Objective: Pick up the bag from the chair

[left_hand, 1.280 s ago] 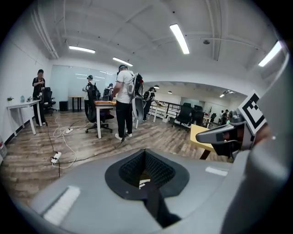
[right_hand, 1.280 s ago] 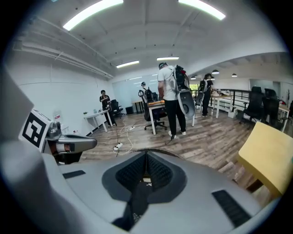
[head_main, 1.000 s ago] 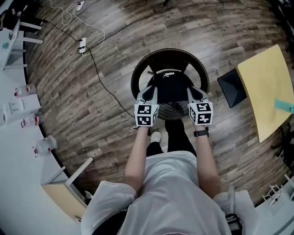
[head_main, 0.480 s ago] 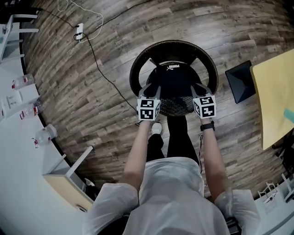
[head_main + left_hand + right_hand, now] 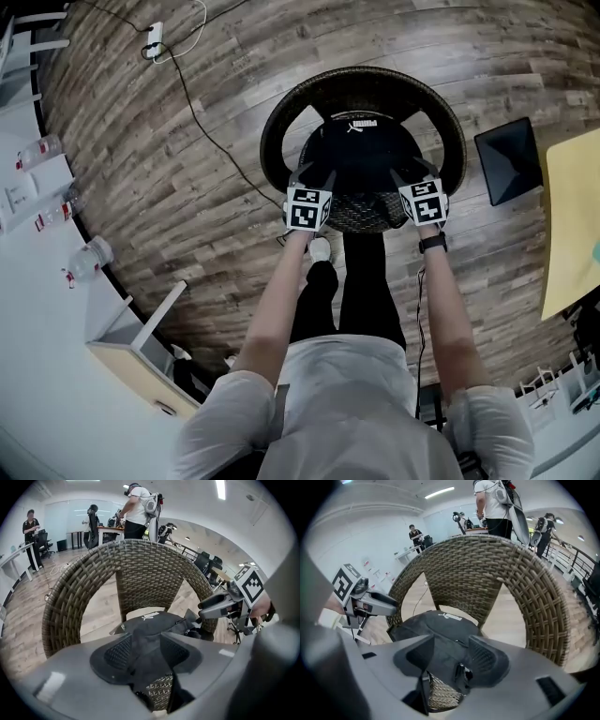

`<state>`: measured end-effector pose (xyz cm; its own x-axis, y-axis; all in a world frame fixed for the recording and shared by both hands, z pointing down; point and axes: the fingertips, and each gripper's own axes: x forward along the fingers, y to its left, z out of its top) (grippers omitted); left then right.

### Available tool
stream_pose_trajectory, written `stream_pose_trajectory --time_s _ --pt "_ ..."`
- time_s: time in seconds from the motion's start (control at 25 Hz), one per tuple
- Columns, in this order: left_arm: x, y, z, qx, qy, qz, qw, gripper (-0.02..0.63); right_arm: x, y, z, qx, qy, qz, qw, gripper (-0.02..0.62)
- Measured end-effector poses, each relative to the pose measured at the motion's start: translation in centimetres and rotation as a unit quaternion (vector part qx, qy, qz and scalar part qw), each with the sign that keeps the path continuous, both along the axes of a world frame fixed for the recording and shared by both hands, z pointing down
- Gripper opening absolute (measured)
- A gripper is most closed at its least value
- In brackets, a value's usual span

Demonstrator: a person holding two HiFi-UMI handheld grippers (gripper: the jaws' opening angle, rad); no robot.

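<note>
Both grippers had dropped lower onto the seat than a second before, and their jaws had just been opening. Big round wicker chair [image 5: 272, 141] was sitting on the wood floor [image 5: 169, 187], with the black bag [image 5: 361, 150] lying in its seat and filling most of it, white logo toward the backrest. Left gripper [image 5: 317, 178] was at the bag's near left corner, jaws partly apart with a fold of the black fabric standing between them. Right gripper [image 5: 405, 178] was at the near right corner, jaws a bit wider, and bag fabric sat in that gap too.
</note>
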<state>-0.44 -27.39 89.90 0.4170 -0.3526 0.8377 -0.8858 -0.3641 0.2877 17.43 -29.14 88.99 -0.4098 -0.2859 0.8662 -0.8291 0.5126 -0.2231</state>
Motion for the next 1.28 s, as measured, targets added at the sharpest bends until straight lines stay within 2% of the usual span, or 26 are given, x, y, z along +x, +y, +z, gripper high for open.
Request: stream_pose_trajectory --time_s 0.2,0.36,0.48,0.64,0.84,1.0,1.04,1.12,1.28 --pt "0.1 1.6 4.0 -0.037 -0.006 0.015 0.9992 0.199 0.4 0.5 3.6 -0.015 0.014 -0.016 1.0 0.241" --pt "-0.2 1.8 6.2 -0.046 -0.016 0.003 0.9988 0.269 0.9 0.8 5.8 -0.024 0.027 -0.028 0.999 0.261" --pt "-0.5 1.6 7.6 -0.045 -0.037 0.006 0.9983 0.308 1.4 0.8 7.6 -0.031 0.037 -0.034 0.998 0.267" --pt "-1.6 1.8 9.7 -0.05 -0.07 0.004 0.9963 0.318 2.5 0.4 9.4 -0.034 0.049 -0.016 0.998 0.268" --pt "-2.0 1.8 11.3 -0.073 -0.065 -0.006 0.9952 0.318 2.4 1.1 11.3 -0.063 0.026 0.005 0.998 0.268" --pt "-1.9 1.6 11.6 -0.076 -0.063 -0.011 0.995 0.301 2.5 1.4 12.2 -0.077 0.02 0.047 0.996 0.268" --pt "-1.7 1.7 11.6 -0.079 -0.062 -0.012 0.9949 0.263 2.7 1.3 12.2 -0.077 0.025 0.054 0.995 0.245" --pt "-1.3 1.8 11.7 -0.086 -0.065 -0.01 0.9942 0.201 3.1 1.1 12.2 -0.078 0.032 0.062 0.994 0.159" --pt "-0.9 1.9 11.9 -0.093 -0.075 -0.015 0.9928 0.148 3.3 1.0 12.0 -0.079 0.033 0.067 0.994 0.105"
